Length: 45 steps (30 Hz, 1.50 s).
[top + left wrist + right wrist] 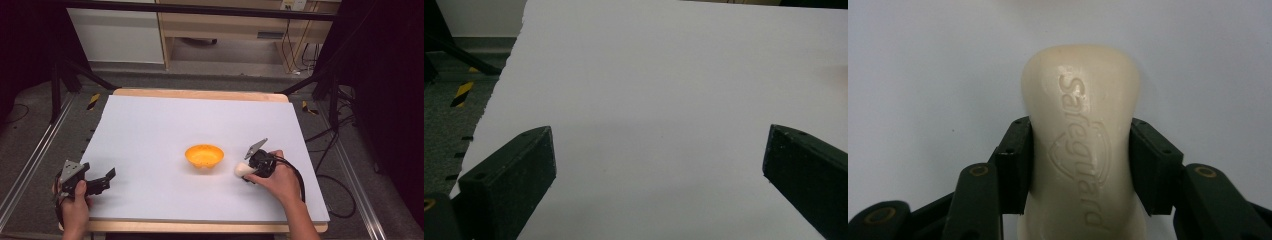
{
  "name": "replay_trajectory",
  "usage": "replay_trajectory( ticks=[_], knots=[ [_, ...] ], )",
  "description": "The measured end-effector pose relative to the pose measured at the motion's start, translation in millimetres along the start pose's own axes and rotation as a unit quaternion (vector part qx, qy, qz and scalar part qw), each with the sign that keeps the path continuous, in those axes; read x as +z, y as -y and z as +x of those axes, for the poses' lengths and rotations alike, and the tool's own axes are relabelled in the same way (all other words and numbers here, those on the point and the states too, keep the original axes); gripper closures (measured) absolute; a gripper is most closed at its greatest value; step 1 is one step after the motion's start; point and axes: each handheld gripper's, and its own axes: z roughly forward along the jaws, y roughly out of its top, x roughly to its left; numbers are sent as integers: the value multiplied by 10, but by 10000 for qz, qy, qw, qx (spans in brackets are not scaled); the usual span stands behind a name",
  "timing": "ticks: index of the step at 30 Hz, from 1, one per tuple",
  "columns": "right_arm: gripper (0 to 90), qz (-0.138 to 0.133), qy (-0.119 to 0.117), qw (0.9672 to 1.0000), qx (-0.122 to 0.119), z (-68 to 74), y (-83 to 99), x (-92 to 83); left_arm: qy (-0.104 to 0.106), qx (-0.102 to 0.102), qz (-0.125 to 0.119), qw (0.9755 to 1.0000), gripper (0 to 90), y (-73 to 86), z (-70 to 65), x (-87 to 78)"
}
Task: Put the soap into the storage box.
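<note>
At the lower left of the high view, the left hand-held gripper [102, 181] rests at the table [150, 130] edge with its jaws spread wide and nothing between them; its own view shows just the pale surface past them. The orange bowl [204, 155] sits near the frame's centre, with nothing visible inside it. Just right of it, the right hand-held gripper [243, 171] is clamped on a cream soap bar [1080, 145], both pads pressing its sides, the embossed face toward the camera.
</note>
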Motion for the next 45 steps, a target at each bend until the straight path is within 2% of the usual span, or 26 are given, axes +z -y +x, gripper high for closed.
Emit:
replay_trajectory(
  ticks=[4,12,16,23,26,29,30,31,45],
  knots=[
    [494,19,-20,10000,-11,0,-3,-3,9,-22,4,10000,2,0,1,1],
    [497,14,-62,9998,-206,-16,-10,-9,12,-24,6,10000,2,0,4,2],
    [497,47,-15,9997,-237,-13,-17,-24,12,-25,9,10000,2,0,2,3],
    [498,-63,66,9995,-305,-37,-63,-154,3,-8,13,10000,2,-1,0,5],
    [498,-133,56,9995,-296,-37,-107,-203,5,-9,12,10000,2,-1,0,5],
    [497,-180,11,9992,-358,-43,-159,-243,8,-16,14,10000,2,-1,2,5],
    [497,-205,-10,9987,-456,-48,-214,-262,8,-16,14,10000,2,-1,1,5],
    [497,-209,-23,9989,-428,-40,-234,-268,8,-14,13,10000,2,-1,2,5],
    [497,-282,42,9967,-765,-26,-566,-412,10,-12,15,10000,2,-2,5,5]
  ],
)
